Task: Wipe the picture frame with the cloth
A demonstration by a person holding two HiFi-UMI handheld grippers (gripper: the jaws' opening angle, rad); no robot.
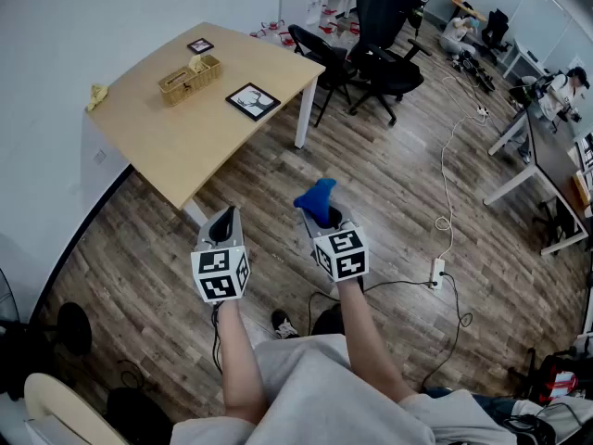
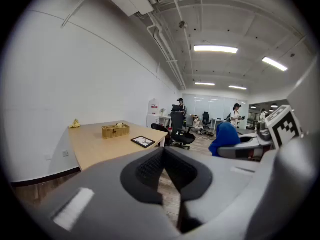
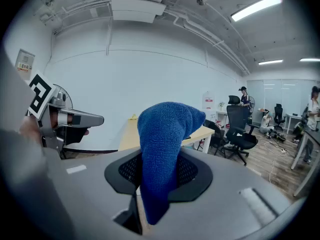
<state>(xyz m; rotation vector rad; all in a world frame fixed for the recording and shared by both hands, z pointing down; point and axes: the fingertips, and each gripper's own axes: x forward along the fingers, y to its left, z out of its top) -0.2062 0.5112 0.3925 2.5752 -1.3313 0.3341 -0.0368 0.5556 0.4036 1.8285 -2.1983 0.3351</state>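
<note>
Right gripper view: cloth (image 3: 165, 144) clamped | head view: picture frame (image 1: 253, 101)

The cloth (image 3: 165, 149) is nubby, matt terry — the table (image 1: 185, 146) smooth pale wood, the basket (image 1: 188, 79) woven wicker.

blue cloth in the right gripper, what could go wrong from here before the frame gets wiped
1. The right gripper pinches the blue cloth with most of it bulging free beyond the jaws; it might slip out under wiping pressure.
2. The picture frame lies loose near the table edge; a one-sided wipe could push it off unless the empty, shut left gripper steadies it.
</note>
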